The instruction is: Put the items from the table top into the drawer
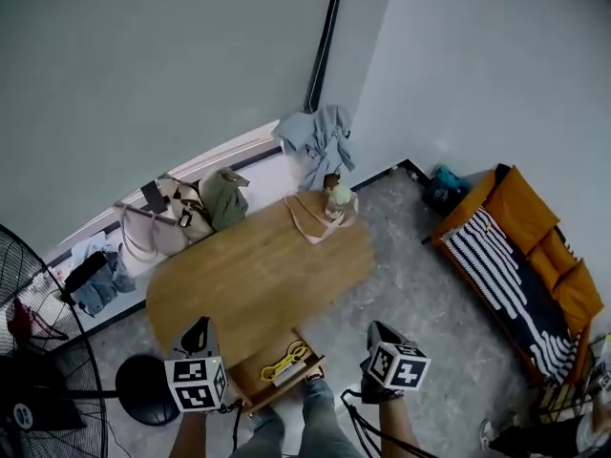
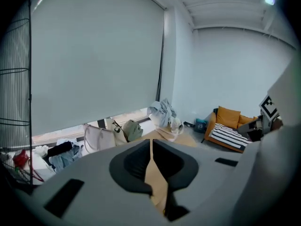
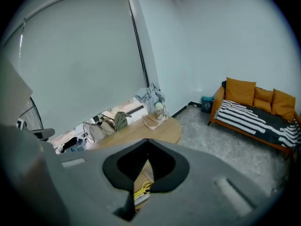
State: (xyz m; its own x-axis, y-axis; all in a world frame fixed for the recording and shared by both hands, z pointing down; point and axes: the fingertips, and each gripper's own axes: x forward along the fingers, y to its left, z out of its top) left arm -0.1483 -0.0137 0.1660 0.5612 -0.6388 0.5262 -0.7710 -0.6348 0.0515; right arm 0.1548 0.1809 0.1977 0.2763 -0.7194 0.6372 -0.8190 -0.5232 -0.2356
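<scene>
Pale-walled room: at the wooden counter's (image 1: 239,284) far edge lie a pink bag (image 1: 307,219) and a small figure (image 1: 338,197), well apart from the open drawer (image 1: 250,375). The left gripper (image 1: 196,337) and right gripper (image 1: 382,337) are closed, empty. The bag looks light and limp; I would pinch its strap.

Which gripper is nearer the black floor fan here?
Left. In the head view the left gripper is just right of the fan, by its round base; the right gripper is beyond the open drawer, farther away.
</scene>
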